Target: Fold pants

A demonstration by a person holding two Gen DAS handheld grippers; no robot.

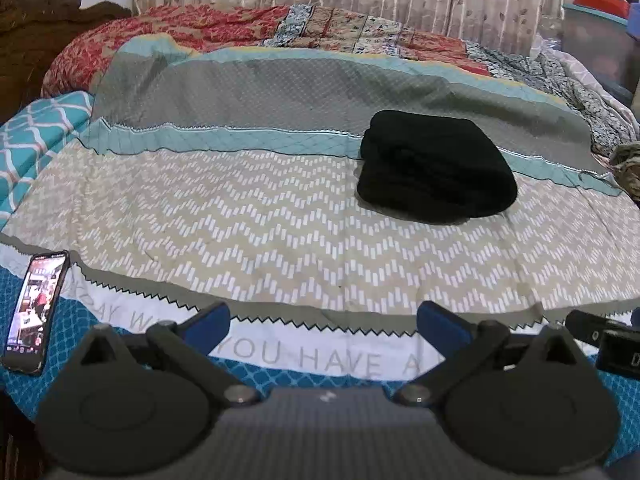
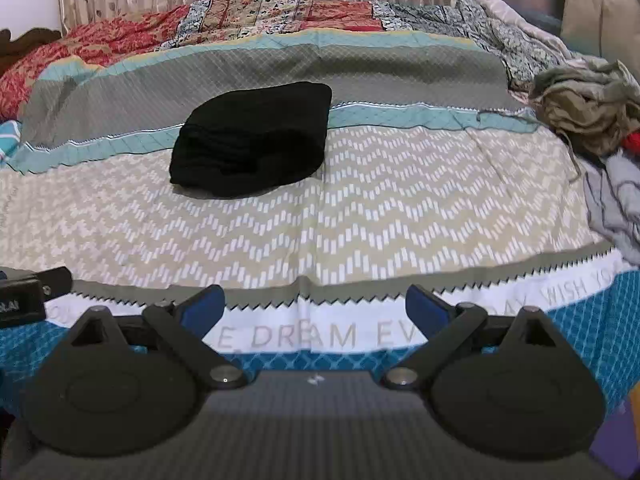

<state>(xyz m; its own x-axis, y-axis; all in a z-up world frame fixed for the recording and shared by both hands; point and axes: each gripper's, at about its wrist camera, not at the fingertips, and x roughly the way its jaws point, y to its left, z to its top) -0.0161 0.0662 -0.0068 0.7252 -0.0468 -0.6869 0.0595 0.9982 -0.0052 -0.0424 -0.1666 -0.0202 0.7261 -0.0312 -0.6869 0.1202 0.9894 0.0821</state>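
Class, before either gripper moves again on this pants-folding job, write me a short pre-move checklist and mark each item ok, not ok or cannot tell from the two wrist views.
1. Left gripper open with nothing between its fingers: ok.
2. Right gripper open and empty: ok.
3. Black pants lie as a compact folded bundle on the bedspread, apart from both grippers: ok.
4. Fold neat, edges aligned: cannot tell, the dark fabric hides its layers.
5. Phone lies at the near edge, left of the left gripper, away from the pants: ok.
6. Crumpled clothes pile on the right is separate from the pants: ok.
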